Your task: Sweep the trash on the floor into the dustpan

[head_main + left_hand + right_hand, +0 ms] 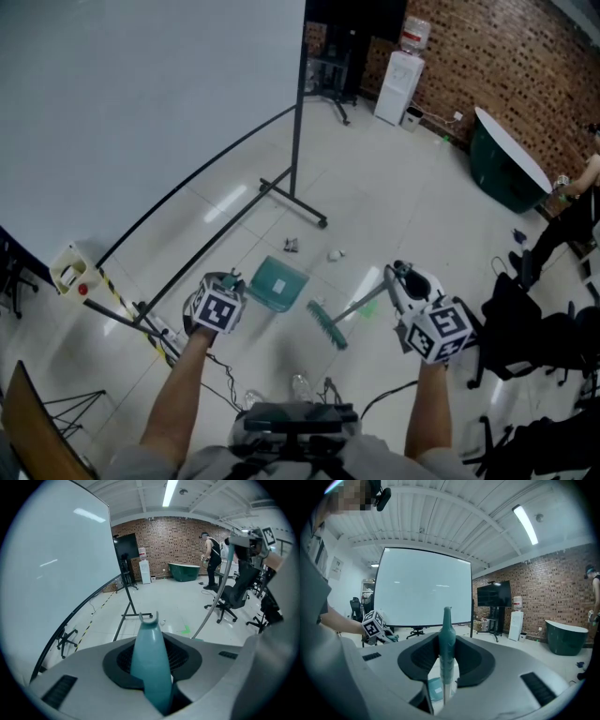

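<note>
The dustpan is clamped in the left gripper and the broom in the right gripper, near the trash.

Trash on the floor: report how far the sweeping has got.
Done: the left tool grips the dustpan, and the right tool grips the broom. In hand: both are down by the floor, short of the two scraps. Left: both scraps lie unswept beyond the dustpan.

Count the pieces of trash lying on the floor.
2: a dark scrap just beyond the dustpan, a white scrap to its right, beyond the broom. Smaller bits may escape view.
</note>
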`<state>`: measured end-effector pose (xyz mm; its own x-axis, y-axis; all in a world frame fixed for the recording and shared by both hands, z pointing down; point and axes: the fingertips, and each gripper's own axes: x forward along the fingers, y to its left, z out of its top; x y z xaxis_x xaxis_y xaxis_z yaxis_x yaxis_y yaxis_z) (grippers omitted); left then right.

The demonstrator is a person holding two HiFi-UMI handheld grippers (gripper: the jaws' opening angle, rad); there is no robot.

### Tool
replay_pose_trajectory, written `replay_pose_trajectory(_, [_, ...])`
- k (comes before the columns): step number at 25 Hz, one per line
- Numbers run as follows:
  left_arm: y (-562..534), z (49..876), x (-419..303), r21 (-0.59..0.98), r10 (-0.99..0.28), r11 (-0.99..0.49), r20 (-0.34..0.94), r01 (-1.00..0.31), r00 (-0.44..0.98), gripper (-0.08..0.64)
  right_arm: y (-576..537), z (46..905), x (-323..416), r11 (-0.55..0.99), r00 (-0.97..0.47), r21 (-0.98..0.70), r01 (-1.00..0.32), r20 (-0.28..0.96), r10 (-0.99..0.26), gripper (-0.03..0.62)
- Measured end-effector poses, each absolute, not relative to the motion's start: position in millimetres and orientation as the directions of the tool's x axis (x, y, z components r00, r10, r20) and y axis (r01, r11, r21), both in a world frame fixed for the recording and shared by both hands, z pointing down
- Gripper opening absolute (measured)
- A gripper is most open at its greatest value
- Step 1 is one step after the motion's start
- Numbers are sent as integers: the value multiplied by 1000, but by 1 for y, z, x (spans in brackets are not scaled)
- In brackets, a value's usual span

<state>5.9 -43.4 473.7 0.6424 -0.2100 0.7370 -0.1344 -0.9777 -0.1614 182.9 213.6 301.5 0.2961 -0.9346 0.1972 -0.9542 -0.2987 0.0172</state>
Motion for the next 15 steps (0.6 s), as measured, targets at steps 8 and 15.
replay_pose_trajectory(8, [-45, 468, 6, -158, -220, -975, 726, -153, 652, 92, 209, 299, 184, -286, 283, 14, -958, 190, -940, 98])
replay_pose_trajectory(15, [-47, 472, 4, -165, -227, -974, 731, -157, 644, 92, 210, 304, 185, -292, 290, 16, -956, 201, -936, 98])
